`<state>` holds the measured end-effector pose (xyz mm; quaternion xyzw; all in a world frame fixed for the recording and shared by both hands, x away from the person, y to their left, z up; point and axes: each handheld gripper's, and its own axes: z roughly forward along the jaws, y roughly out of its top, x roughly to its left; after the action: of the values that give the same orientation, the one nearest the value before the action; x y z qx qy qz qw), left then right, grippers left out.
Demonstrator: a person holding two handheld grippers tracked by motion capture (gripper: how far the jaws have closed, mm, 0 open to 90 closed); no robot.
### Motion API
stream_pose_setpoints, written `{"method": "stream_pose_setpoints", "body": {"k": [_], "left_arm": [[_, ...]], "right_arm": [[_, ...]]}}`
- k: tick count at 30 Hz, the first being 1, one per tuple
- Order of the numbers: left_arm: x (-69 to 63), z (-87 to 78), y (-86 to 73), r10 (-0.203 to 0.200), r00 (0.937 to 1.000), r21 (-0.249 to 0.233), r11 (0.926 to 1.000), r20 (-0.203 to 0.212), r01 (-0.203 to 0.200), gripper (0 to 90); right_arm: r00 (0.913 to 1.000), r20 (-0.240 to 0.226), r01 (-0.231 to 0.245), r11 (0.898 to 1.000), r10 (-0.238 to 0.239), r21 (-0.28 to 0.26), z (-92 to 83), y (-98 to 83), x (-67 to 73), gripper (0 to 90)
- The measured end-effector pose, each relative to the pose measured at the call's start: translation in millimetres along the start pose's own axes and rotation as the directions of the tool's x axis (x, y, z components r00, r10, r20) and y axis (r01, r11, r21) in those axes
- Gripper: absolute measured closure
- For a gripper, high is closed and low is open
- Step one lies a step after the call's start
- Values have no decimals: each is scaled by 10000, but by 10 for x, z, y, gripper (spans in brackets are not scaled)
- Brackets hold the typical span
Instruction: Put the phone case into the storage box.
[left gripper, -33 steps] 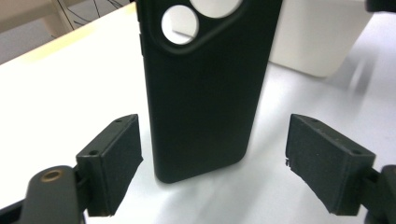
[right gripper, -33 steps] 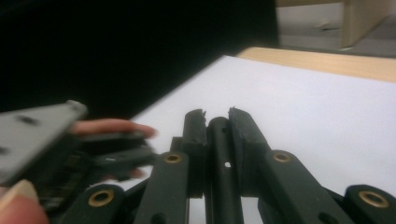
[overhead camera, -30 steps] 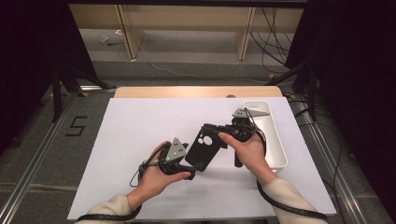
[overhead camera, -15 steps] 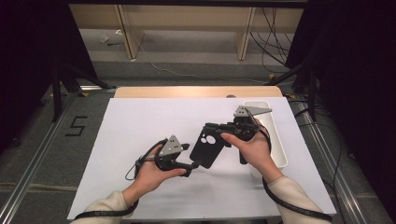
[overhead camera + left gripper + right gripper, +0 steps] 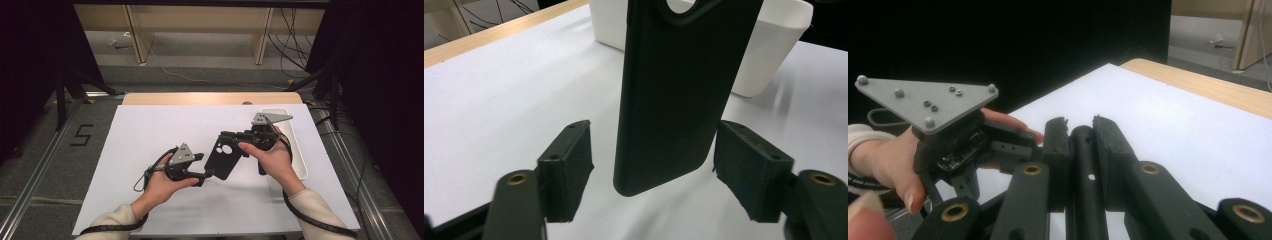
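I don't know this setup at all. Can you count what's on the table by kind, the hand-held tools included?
Hand-held grippers: 2, the left gripper and the right gripper
Black phone case: 1
White tray: 1
White sheet covering the table: 1
Total: 5

My own two black jaws rise from the bottom edge, clamped on the thin edge of a flat black plastic phone case (image 5: pixel 1082 165) standing edge-on between them. Beyond lies the white paper-covered table (image 5: pixel 1173 125) with its pale wooden rim. At left, my other hand (image 5: pixel 893 160) holds the second black gripper (image 5: pixel 1013 147), topped by a grey three-cornered plate.
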<state>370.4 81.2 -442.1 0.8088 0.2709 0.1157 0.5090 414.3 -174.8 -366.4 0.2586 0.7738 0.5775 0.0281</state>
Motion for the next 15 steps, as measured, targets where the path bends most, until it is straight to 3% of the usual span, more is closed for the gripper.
{"method": "stream_pose_setpoints", "body": {"k": [8, 15], "left_arm": [[-33, 37, 44, 147, 9995, -56, 9999, 297, -145, 414], [-51, 85, 42, 313, 9986, 326, 9989, 437, -327, 428]], "right_arm": [[9995, -234, 216, 9996, -212, 163, -9, 8, -4, 780], [9988, -413, 262, 9992, -250, 290, 5, 3, 0, 779]]}}
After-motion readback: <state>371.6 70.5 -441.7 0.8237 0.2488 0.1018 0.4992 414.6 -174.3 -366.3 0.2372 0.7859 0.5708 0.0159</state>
